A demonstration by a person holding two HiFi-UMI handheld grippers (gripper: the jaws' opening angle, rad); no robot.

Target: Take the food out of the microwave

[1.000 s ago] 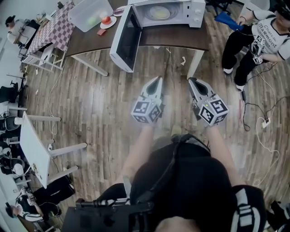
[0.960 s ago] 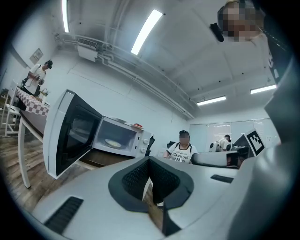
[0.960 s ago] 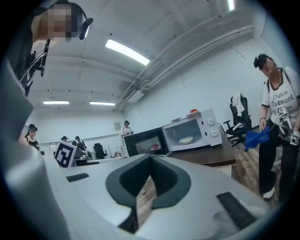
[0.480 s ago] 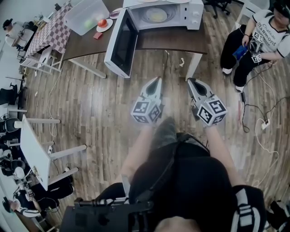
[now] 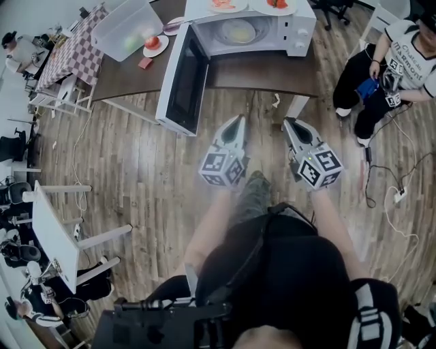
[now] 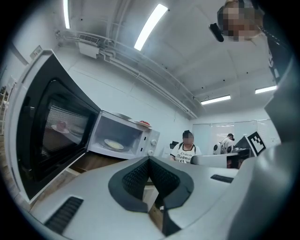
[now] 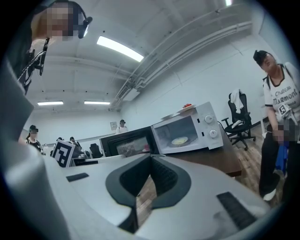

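Food (image 5: pixel 238 31), a pale yellow flat round portion, lies on the floor of the open cavity of the white microwave oven (image 5: pixel 298 27), well apart from both my tools. That oven stands on the dark brown wooden table (image 5: pixel 262 65), with its black-windowed door (image 5: pixel 182 82) swung wide to the left, out past the table edge. A clear plastic tub (image 5: pixel 129 27) sits further left on the same table. My grey left gripper (image 5: pixel 238 120) and grey right gripper (image 5: pixel 288 123) hang side by side above the plank floor, short of the table, each clenched tight on nothing. Two white plates (image 5: pixel 227 4) with red food rest on the oven's top.
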